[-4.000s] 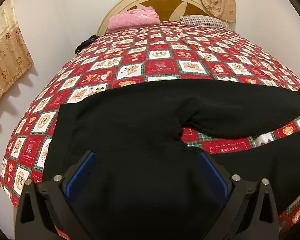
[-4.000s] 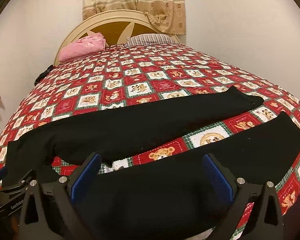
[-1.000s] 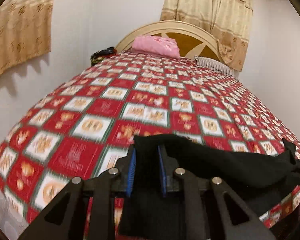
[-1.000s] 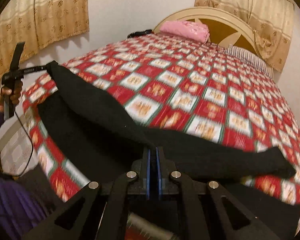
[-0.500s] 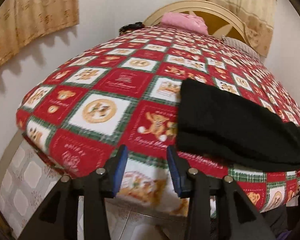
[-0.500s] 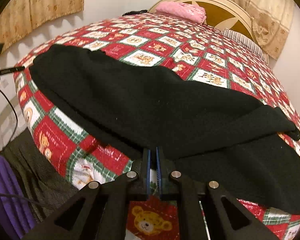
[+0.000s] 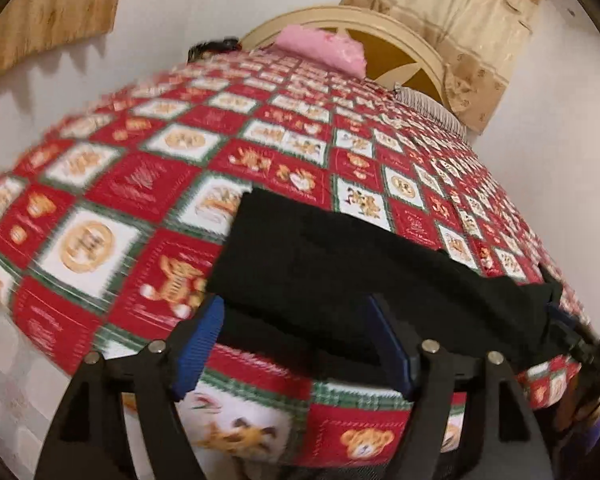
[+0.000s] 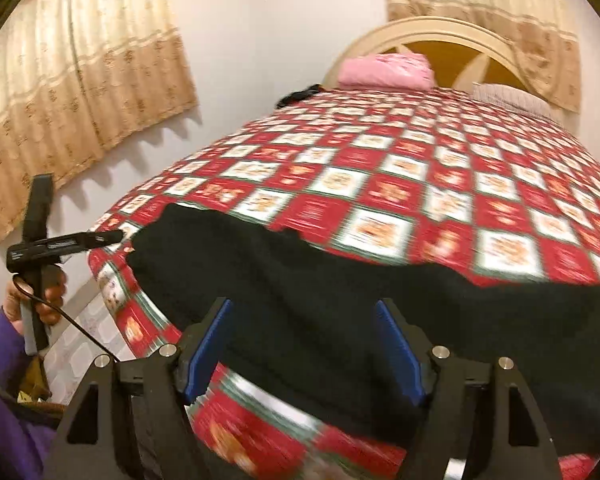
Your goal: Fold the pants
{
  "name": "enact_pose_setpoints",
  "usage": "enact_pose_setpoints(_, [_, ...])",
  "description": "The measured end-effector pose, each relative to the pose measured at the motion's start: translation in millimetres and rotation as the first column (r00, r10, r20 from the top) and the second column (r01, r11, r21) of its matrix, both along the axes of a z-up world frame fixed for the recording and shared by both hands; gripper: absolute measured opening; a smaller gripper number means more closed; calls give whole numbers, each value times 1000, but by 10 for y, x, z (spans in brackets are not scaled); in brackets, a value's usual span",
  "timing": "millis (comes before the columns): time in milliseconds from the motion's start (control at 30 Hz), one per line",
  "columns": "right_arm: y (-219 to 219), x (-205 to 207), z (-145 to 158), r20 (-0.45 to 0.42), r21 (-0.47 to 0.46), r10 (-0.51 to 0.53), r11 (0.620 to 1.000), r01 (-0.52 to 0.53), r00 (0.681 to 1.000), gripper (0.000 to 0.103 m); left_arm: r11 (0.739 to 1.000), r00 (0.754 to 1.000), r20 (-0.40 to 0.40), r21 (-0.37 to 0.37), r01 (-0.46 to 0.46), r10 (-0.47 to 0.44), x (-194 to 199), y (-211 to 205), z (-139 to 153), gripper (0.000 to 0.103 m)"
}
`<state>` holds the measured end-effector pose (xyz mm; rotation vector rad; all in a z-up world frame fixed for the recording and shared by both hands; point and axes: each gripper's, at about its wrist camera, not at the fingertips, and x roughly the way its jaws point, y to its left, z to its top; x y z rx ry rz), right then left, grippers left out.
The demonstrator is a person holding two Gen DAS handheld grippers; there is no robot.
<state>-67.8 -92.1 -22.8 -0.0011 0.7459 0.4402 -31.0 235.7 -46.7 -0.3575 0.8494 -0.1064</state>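
The black pants (image 7: 340, 268) lie along the near edge of the bed, one leg folded over the other, and also show in the right wrist view (image 8: 340, 292). My left gripper (image 7: 296, 344) is open and empty, its blue pads straddling the near edge of the pants at the waist end. My right gripper (image 8: 304, 352) is open and empty, just above the near edge of the pants. The left gripper also shows in the right wrist view (image 8: 104, 236), at the pants' left end.
The bed has a red and white bear-patterned quilt (image 7: 148, 184). A pink pillow (image 7: 324, 48) and a striped pillow (image 8: 508, 100) lie by the cream headboard (image 8: 440, 32). Curtains (image 8: 80, 76) hang on the left wall. The bed's edge drops to a tiled floor (image 7: 4, 372).
Both grippers have let go of the pants and opened wide. The lifted leg now lies flat over the other leg. Both grippers have pulled back towards the bed's near edge.
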Motion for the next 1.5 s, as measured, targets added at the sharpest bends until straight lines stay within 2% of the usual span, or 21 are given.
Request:
enact_pose_setpoints(33, [119, 28, -28, 11, 8, 19, 1000, -19, 1000, 64, 999, 1000, -22, -42, -6, 5, 39, 9, -44, 67])
enact_pose_setpoints(67, [248, 57, -64, 21, 12, 49, 999, -49, 999, 59, 996, 999, -52, -92, -15, 10, 79, 27, -98, 55])
enact_pose_setpoints(100, [345, 78, -86, 19, 10, 79, 997, -79, 997, 56, 991, 997, -78, -128, -23, 14, 105, 37, -142, 52])
enact_pose_setpoints(200, [701, 78, -195, 22, -42, 181, 983, -180, 983, 56, 981, 989, -142, -184, -61, 35, 131, 50, -259, 51])
enact_pose_setpoints(267, [949, 43, -304, 28, -117, 253, 961, -249, 967, 56, 979, 987, -154, -188, -77, 48, 145, 62, -289, 51])
enact_pose_setpoints(367, [1132, 60, -425, 38, -198, 290, 940, -277, 956, 56, 970, 983, -155, -208, -127, 95, 182, 140, -281, 51])
enact_pose_setpoints(467, [1184, 152, -578, 9, -226, 313, 926, -303, 950, 54, 947, 977, -163, -266, -178, 138, 243, 233, -306, 54])
enact_pose_setpoints(533, [1215, 206, -701, -30, -244, 326, 914, -323, 945, 49, 928, 970, -176, -304, -214, 166, 267, 264, -364, 53])
enact_pose_setpoints(600, [1201, 211, -734, -15, -227, 331, 918, -325, 944, 46, 910, 967, -163, -337, -242, 197, 260, 284, -382, 52])
enact_pose_setpoints(633, [1196, 212, -731, -19, -223, 335, 917, -330, 942, 36, 907, 966, -160, -341, -248, 204, 258, 281, -377, 47])
enact_pose_setpoints(667, [1196, 210, -716, -26, -215, 344, 915, -342, 939, 29, 908, 967, -157, -339, -245, 202, 255, 276, -369, 26])
enact_pose_setpoints(700, [1206, 203, -700, -31, -209, 349, 914, -348, 937, 15, 912, 968, -157, -335, -238, 195, 267, 271, -363, 16])
enact_pose_setpoints(733, [1211, 179, -671, -33, -204, 353, 913, -352, 935, 14, 914, 972, -151, -340, -222, 180, 261, 264, -352, 12])
enact_pose_setpoints(900, [1203, 22, -510, 7, -151, 393, 910, -387, 920, 14, 937, 979, -118, -289, -196, 169, 157, 208, -231, 12])
enact_pose_setpoints(967, [1249, -7, -503, -2, -152, 415, 899, -410, 910, 15, 943, 980, -110, -271, -191, 167, 126, 187, -193, 12])
enact_pose_setpoints(1067, [1328, 60, -619, -31, -196, 406, 894, -404, 913, 15, 943, 976, -121, -260, -209, 183, 50, 201, -188, 12])
enact_pose_setpoints(1167, [1318, 105, -700, -58, -187, 404, 894, -407, 913, 17, 938, 970, -141, -262, -227, 196, -1, 241, -238, 12])
enact_pose_setpoints(1300, [1265, 72, -646, -65, -148, 415, 895, -420, 907, 43, 939, 970, -152, -260, -227, 192, 0, 243, -290, 12])
enact_pose_setpoints(1433, [1238, 13, -711, -42, -233, 383, 894, -382, 923, 44, 937, 973, -136, -271, -219, 188, 43, 198, -221, 12])
enact_pose_setpoints(1500, [1209, 24, -712, -31, -235, 383, 895, -379, 923, 44, 938, 977, -110, -280, -205, 181, 48, 188, -114, 12])
